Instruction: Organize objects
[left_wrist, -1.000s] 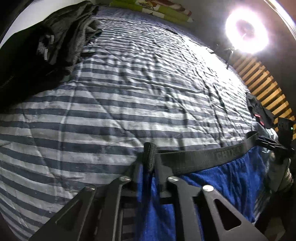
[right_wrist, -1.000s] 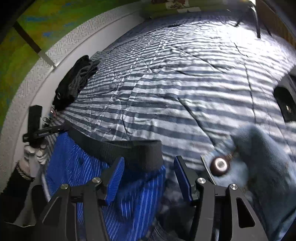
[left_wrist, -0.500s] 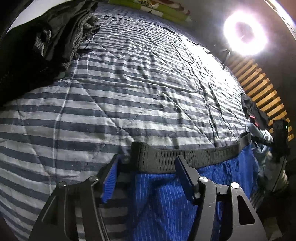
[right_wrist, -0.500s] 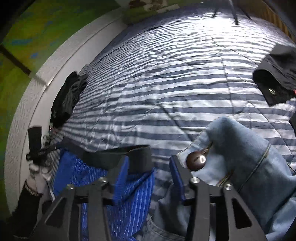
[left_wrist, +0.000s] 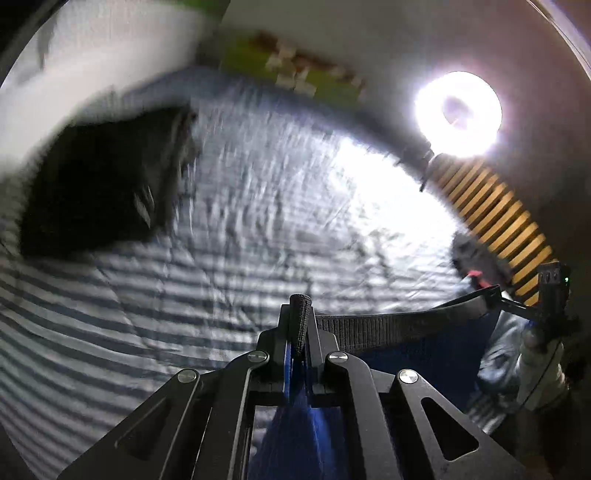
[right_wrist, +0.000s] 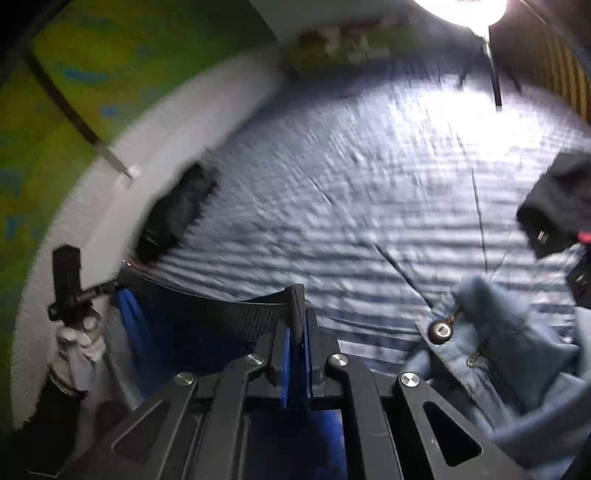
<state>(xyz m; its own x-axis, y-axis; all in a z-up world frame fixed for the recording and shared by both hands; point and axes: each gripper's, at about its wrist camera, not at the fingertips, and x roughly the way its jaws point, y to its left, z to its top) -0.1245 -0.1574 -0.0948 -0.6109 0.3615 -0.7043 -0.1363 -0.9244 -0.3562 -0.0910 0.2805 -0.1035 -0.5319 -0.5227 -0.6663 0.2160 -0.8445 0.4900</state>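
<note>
Blue pinstriped shorts (left_wrist: 424, 365) with a black elastic waistband (left_wrist: 406, 325) hang stretched between my two grippers above the striped bed cover (left_wrist: 258, 221). My left gripper (left_wrist: 299, 317) is closing tight on one end of the waistband, which sticks up folded between its pads. My right gripper (right_wrist: 295, 314) is closing the same way on the other end of the waistband (right_wrist: 221, 310). Each wrist view shows the opposite gripper, held by a gloved hand (right_wrist: 77, 343), at the far end of the band. Both views are blurred by motion.
Light blue jeans (right_wrist: 498, 350) with a metal button lie crumpled at the right. A black garment (right_wrist: 554, 195) lies beyond them. A dark clothes pile (left_wrist: 99, 184) sits by the wall. A ring light (left_wrist: 458, 114) and a wooden slatted panel (left_wrist: 491, 214) stand beyond the bed.
Both grippers stood open around the waistband half a second ago; now both are shut on it. Both have risen, lifting the shorts off the bed, and the views have tipped up.
</note>
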